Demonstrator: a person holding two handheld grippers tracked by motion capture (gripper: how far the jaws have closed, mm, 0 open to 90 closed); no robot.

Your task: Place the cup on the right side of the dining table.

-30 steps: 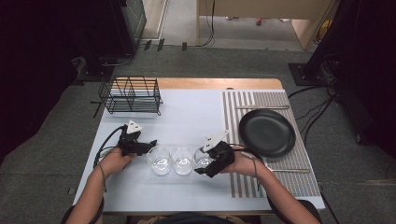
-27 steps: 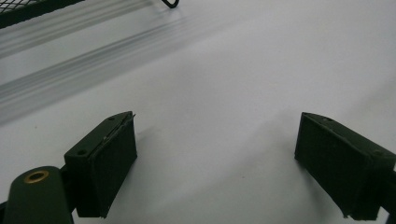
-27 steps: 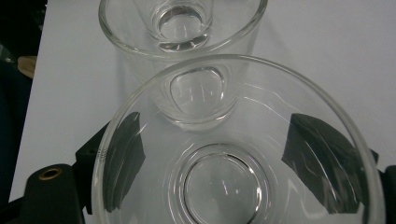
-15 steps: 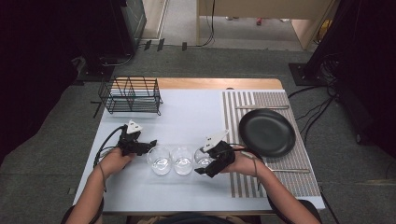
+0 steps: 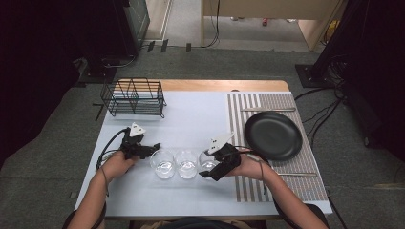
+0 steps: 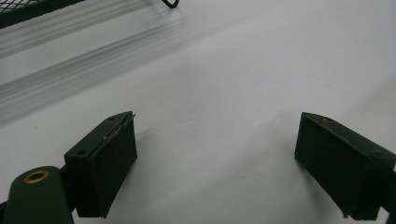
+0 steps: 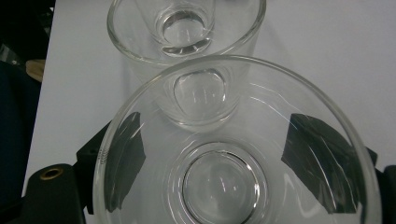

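From above, three glasses sit in a row mid-desk (image 5: 143, 200); my right gripper (image 5: 216, 167) clamps the right glass (image 5: 208, 160) to lift it. My left gripper (image 6: 219, 168) looks along bare desk, jaws wide, empty. The right gripper view shows pads (image 7: 123, 158) squeezing that glass.

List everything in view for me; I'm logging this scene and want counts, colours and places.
Glasses: three, clear, in a row at the table's near middle; right glass, middle glass, left glass.
Plate: one, black, on the striped mat.
Striped mat: one, grey and white, table's right part.
Wire rack: one, black, far left.
Table: one, white top.
Left gripper: black, open, beside the left glass.
Right gripper: black, shut on the right glass.
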